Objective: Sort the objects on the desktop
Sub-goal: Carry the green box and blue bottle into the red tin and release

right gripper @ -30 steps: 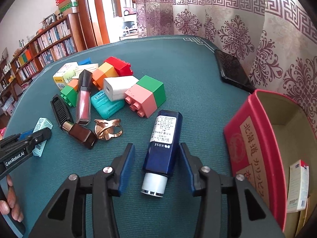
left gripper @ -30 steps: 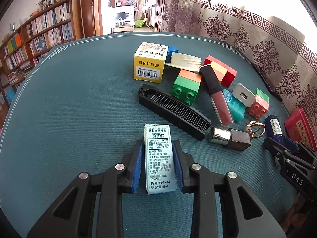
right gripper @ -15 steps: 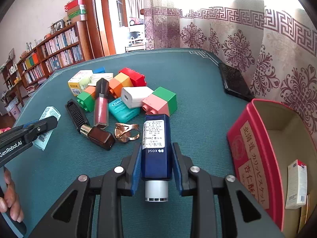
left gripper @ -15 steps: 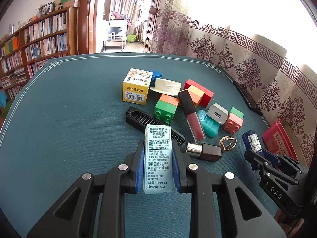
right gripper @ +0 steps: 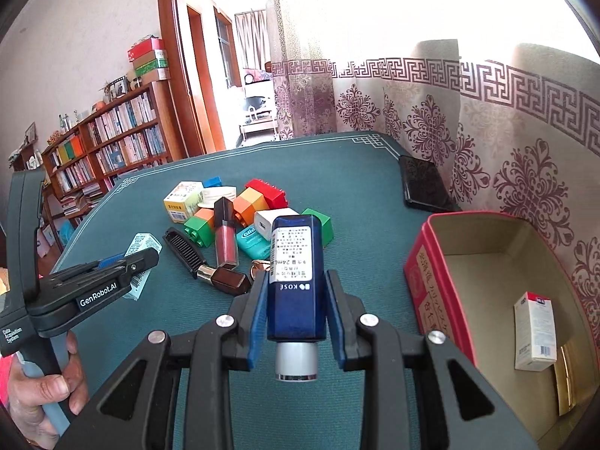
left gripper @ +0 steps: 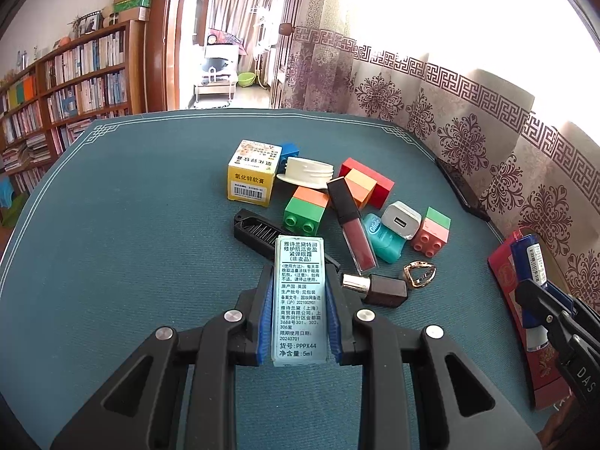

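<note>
My left gripper (left gripper: 299, 288) is shut on a pale blue eye-cream box (left gripper: 299, 300), lifted off the green tablecloth. In the right wrist view that same box (right gripper: 143, 246) shows at the left, in the left gripper (right gripper: 148, 260). My right gripper (right gripper: 296, 292) is shut on a dark blue Kose bottle (right gripper: 294, 277), cap toward the camera, raised above the cloth. The bottle (left gripper: 530, 258) also appears at the right edge of the left wrist view. A red open box (right gripper: 431, 281) stands at the right with a small white carton (right gripper: 534, 330) inside.
A heap lies mid-table: a yellow box (left gripper: 253, 176), a white lid (left gripper: 305, 172), toy bricks (left gripper: 305, 213), a lip gloss (left gripper: 352, 225), a black comb (left gripper: 258, 230), a floss case (left gripper: 382, 238), a charger (left gripper: 401, 219), a lipstick (left gripper: 378, 287), a gold clip (left gripper: 420, 275). A black phone (right gripper: 423, 187) lies by the curtain.
Both grippers closed on their items and lifted them: the left took the eye-cream box, the right took the blue bottle and carried it up and toward the red box.
</note>
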`<state>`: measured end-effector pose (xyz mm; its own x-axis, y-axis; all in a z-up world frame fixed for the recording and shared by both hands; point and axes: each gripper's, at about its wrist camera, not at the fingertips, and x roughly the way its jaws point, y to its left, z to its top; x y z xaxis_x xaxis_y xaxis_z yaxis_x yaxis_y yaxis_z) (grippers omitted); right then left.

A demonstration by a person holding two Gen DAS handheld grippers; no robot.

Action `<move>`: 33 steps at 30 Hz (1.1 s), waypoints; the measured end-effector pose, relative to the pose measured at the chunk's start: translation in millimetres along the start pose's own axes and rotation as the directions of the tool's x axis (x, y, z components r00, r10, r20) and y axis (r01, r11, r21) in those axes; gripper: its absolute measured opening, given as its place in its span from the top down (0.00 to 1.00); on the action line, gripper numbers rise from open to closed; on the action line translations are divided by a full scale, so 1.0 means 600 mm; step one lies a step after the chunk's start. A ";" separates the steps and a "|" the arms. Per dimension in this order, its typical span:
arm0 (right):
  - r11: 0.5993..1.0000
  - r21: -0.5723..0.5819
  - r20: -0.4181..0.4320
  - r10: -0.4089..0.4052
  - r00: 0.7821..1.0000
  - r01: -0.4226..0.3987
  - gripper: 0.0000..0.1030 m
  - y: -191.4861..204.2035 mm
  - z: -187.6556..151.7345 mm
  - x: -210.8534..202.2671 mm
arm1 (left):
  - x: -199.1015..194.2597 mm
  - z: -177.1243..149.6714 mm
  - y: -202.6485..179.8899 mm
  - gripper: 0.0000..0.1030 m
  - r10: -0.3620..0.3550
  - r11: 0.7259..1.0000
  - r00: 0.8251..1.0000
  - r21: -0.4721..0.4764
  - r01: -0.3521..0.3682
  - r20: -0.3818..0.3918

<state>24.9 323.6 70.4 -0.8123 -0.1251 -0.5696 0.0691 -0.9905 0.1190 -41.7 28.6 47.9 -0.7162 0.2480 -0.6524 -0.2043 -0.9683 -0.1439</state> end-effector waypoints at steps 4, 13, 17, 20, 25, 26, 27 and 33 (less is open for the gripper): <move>0.999 0.037 0.019 -0.019 1.000 0.018 0.69 -0.019 -0.002 -0.024 | -0.002 -0.001 -0.004 0.74 -0.006 1.000 1.000 0.001 0.006 0.001; 0.991 0.110 0.070 -0.080 0.994 0.072 0.69 -0.068 -0.007 -0.076 | -0.006 -0.004 -0.016 0.74 -0.033 0.999 0.999 0.009 0.033 0.001; 0.983 0.150 0.091 -0.123 0.988 0.109 0.69 -0.098 -0.011 -0.102 | -0.009 -0.007 -0.027 0.74 -0.056 0.998 0.998 0.021 0.057 -0.005; 0.974 0.176 0.100 -0.163 0.981 0.144 0.69 -0.123 -0.014 -0.120 | -0.018 -0.008 -0.037 0.74 -0.073 0.997 0.997 0.036 0.073 0.002; 0.957 0.196 0.088 -0.233 0.969 0.212 0.69 -0.159 -0.024 -0.138 | -0.034 -0.011 -0.058 0.74 -0.105 0.992 0.994 0.065 0.104 0.015; 0.954 0.195 0.076 -0.247 0.966 0.229 0.69 -0.165 -0.028 -0.137 | -0.037 -0.011 -0.062 0.74 -0.113 0.991 0.994 0.068 0.111 0.014; 0.951 0.193 0.060 -0.256 0.965 0.241 0.69 -0.172 -0.031 -0.135 | -0.040 -0.011 -0.066 0.74 -0.123 0.990 0.992 0.070 0.122 0.013; 0.943 0.206 -0.004 -0.266 0.964 0.261 0.69 -0.205 -0.052 -0.122 | -0.063 -0.005 -0.110 0.74 -0.171 0.980 0.985 0.104 0.169 0.017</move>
<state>93.6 452.7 72.1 -0.7990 0.1424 -0.5842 -0.2662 -0.9550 0.1312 0.6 82.9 80.0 -0.6817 0.4107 -0.6055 -0.3903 -0.9041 -0.1737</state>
